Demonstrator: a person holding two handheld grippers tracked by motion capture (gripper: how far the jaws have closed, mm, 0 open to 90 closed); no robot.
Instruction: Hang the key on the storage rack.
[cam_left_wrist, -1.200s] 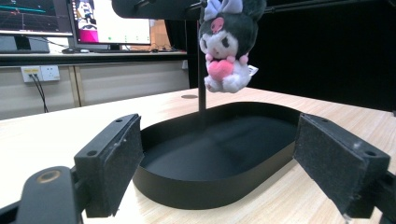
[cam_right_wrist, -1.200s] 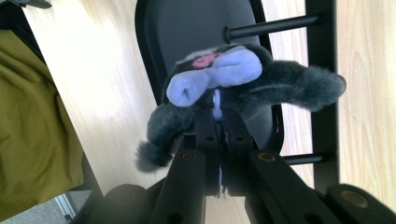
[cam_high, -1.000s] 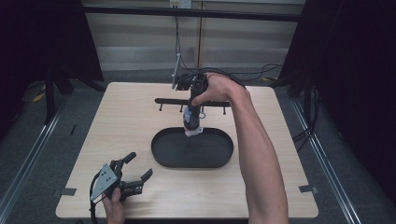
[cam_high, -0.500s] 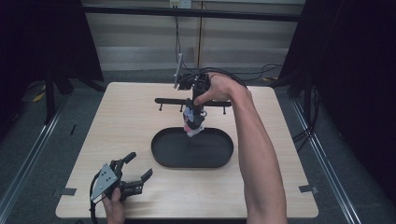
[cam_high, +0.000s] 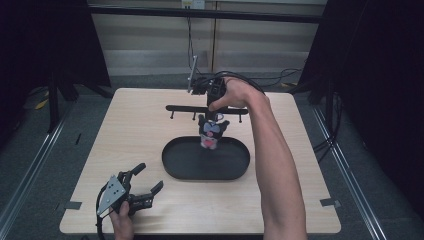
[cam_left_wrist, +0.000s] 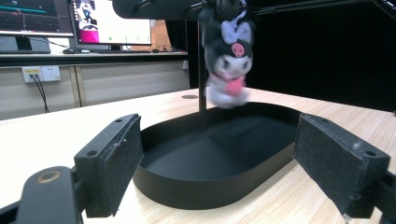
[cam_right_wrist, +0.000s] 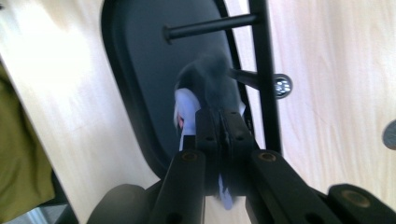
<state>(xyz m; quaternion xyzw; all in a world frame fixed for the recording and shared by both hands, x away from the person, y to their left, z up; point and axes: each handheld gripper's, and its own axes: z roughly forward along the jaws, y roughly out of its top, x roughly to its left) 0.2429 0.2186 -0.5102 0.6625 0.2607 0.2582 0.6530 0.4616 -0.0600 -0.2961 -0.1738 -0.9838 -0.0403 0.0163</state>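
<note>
High view: the right hand-held gripper (cam_high: 214, 116) is clamped on the top of the plush toy (cam_high: 211, 134), which hangs in the air above the far edge of the black oval tray (cam_high: 175, 167), just beside the black peg rack (cam_high: 180, 108). The left hand-held gripper (cam_high: 145, 186) (jaws wide apart, holding nothing) rests near the desk's (cam_high: 135, 130) front-left corner.

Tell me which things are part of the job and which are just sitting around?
In the job: plush toy, right gripper pinching it, black tray, black peg rack.

Just around: left gripper resting open, monitors, wall socket.
</note>
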